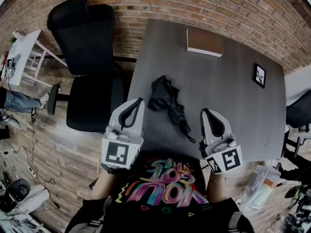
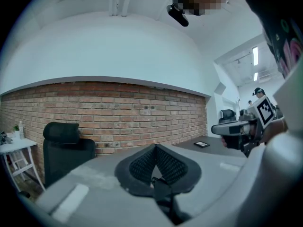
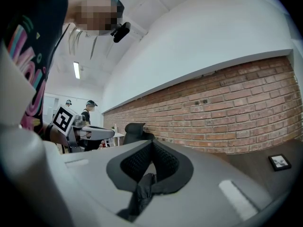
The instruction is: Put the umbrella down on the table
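Left tongs (image 1: 139, 101) and right tongs (image 1: 205, 111) both clamped shut, empty. Umbrella (image 1: 167, 103) lies on table (image 1: 233, 81) between them.

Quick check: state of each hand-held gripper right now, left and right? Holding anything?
Left hand-held gripper: closed, holding nothing.
Right hand-held gripper: closed, holding nothing; the umbrella lies on the table.

Table (image 1: 233, 96) mostly bare; umbrella (image 1: 167, 101) mid-front, box (image 1: 205, 41) far edge, picture frame (image 1: 260, 75) right; chair (image 1: 90, 67) crowds left.
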Tool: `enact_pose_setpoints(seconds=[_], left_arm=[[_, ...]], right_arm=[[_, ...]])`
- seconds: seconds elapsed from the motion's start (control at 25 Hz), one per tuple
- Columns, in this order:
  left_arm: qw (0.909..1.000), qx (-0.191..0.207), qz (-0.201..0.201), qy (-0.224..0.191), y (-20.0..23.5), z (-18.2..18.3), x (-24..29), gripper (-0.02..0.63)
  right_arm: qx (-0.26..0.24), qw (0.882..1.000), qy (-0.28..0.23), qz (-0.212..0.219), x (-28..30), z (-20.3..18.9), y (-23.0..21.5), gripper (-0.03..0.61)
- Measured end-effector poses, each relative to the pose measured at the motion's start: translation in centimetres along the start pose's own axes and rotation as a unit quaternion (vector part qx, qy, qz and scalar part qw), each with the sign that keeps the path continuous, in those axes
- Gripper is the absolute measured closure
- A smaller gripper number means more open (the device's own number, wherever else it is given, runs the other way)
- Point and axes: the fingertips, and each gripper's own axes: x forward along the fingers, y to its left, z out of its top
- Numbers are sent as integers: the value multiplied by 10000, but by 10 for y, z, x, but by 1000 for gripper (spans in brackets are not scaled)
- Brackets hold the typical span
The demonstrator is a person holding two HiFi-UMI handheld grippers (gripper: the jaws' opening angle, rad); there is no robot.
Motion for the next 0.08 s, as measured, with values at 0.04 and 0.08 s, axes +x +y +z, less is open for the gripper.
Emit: enact_pose_setpoints(seconds=[0.04,0.08], left_arm=[[10000,-1,-3,-8,0,1,1,614],[10000,-6,-5,-16,0,1,2,614]], right_arm=[[-12,10000,4,-6,0,0,-1,580],[-24,10000,8,-13,0,1,-2,580]])
